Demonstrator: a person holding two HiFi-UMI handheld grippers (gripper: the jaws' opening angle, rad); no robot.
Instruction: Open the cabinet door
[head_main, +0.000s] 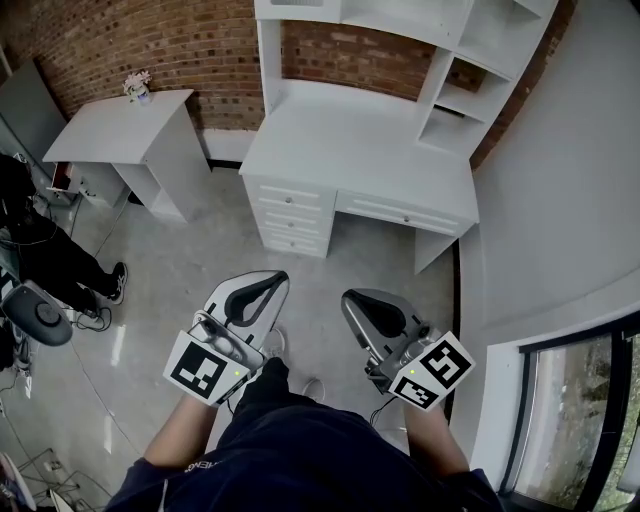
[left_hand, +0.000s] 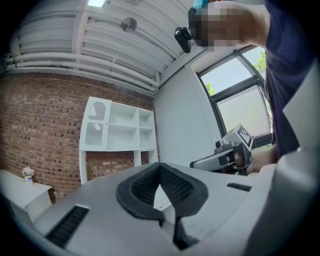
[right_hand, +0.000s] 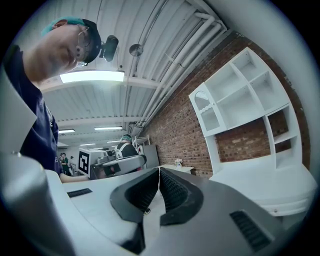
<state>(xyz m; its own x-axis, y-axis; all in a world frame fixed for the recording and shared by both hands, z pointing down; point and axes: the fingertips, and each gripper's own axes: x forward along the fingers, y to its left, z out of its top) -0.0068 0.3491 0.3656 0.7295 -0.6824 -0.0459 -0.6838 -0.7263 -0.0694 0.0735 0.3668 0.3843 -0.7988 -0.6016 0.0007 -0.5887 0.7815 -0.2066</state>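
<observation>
Currently | left gripper (head_main: 266, 285) and right gripper (head_main: 358, 303) are both showing jaws pressed together, gripping nothing | cabinet door (left_hand: 95, 126) is sitting at the hutch (left_hand: 131, 125) upper-left corner, well apart from both | risk: shut jaws are likely glancing off the door unless opened first; reaching over the desk (head_main: 350, 140) front edge is risking a bump | gripper views are showing the slatted door face; head view is cropping it, showing instead the floor (head_main: 200, 250) gap before the desk

Bright daylight from the window (head_main: 575, 410); dark, fisheye-warped edges.

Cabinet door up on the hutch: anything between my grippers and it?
Nothing visible. Both the left gripper and right gripper, shut and empty, hang over bare floor short of the desk; the cabinet door sits above its desktop.
</observation>
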